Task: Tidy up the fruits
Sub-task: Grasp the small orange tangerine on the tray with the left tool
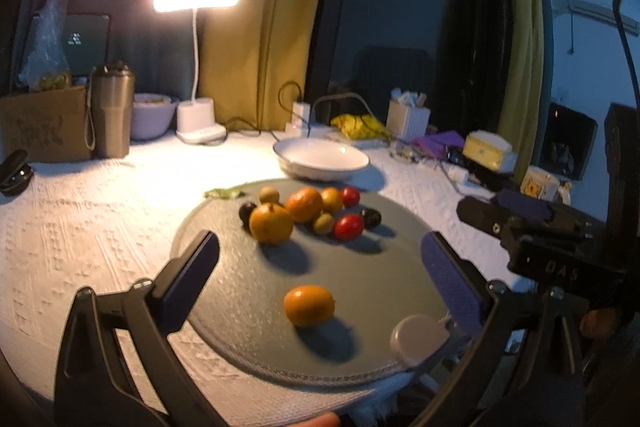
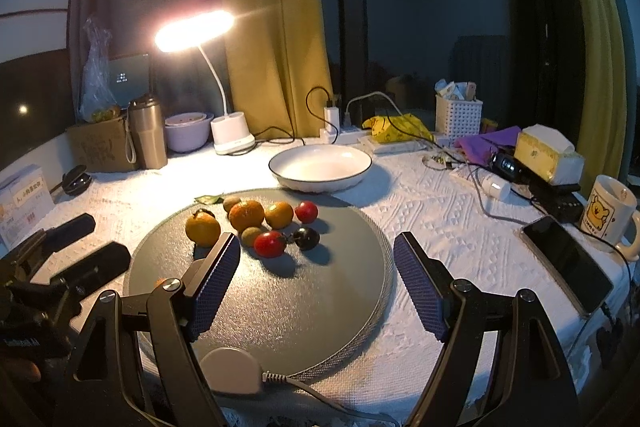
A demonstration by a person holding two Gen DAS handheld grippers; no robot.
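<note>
A round grey mat (image 1: pixel 360 279) (image 2: pixel 288 299) lies on the white cloth. At its far side sits a cluster of fruit: several oranges (image 1: pixel 272 223) (image 2: pixel 203 228), two red tomatoes (image 1: pixel 348 227) (image 2: pixel 270 243), dark plums (image 1: pixel 372 218) (image 2: pixel 306 238) and small green-brown fruits (image 1: pixel 323 223). One orange (image 1: pixel 309 305) lies alone nearer me, between the fingers of my left gripper (image 1: pixel 324 267), which is open and holds nothing. My right gripper (image 2: pixel 320 267) is open over the mat's near half, also holding nothing. An empty white bowl (image 1: pixel 320 157) (image 2: pixel 320 167) stands behind the mat.
A white charger puck (image 2: pixel 230 371) with its cable rests on the mat's near edge. A lit desk lamp (image 2: pixel 232 135), steel tumbler (image 2: pixel 147 133) and cardboard box (image 2: pixel 100 143) stand back left. A phone (image 2: pixel 568 263), mug (image 2: pixel 608 215), tissue box (image 2: pixel 548 155) and cables crowd the right.
</note>
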